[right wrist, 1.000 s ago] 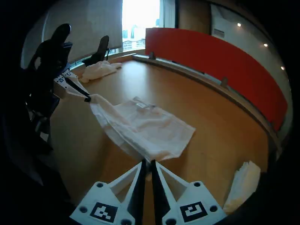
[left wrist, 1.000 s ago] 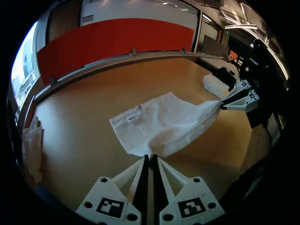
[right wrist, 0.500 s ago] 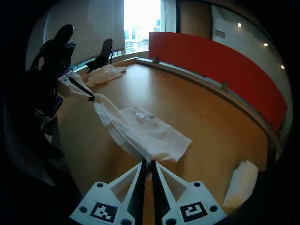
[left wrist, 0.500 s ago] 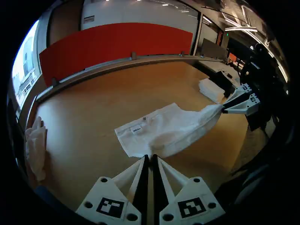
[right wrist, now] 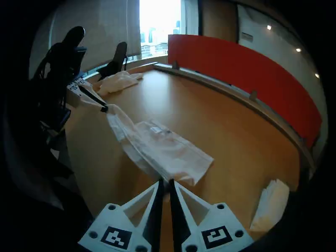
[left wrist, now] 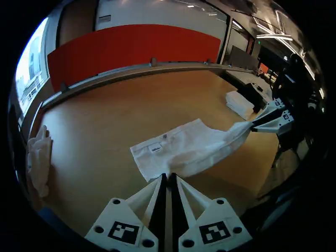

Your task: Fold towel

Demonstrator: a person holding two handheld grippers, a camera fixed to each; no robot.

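A white towel (left wrist: 185, 145) lies on the wooden table (left wrist: 96, 122), with a small label near its far left corner. Its near edge is lifted and stretched between the two grippers. My left gripper (left wrist: 167, 177) is shut on one corner of that edge at the bottom of the left gripper view. The right gripper (left wrist: 253, 127) holds the other corner at the far right. In the right gripper view the towel (right wrist: 168, 149) runs from my right gripper (right wrist: 166, 181), shut on it, up to the left gripper (right wrist: 104, 109) held by a person in dark clothing.
A crumpled white cloth pile (left wrist: 38, 161) (right wrist: 117, 80) sits at one table end. A folded stack of towels (left wrist: 239, 103) (right wrist: 271, 206) lies at the other. A red partition (left wrist: 134, 44) backs the table's far edge. Dark office chairs (right wrist: 115, 56) stand by the window.
Both grippers have drawn the held edge back toward the near table edge. The towel has slid with them and now looks narrower and tauter between the two corners.
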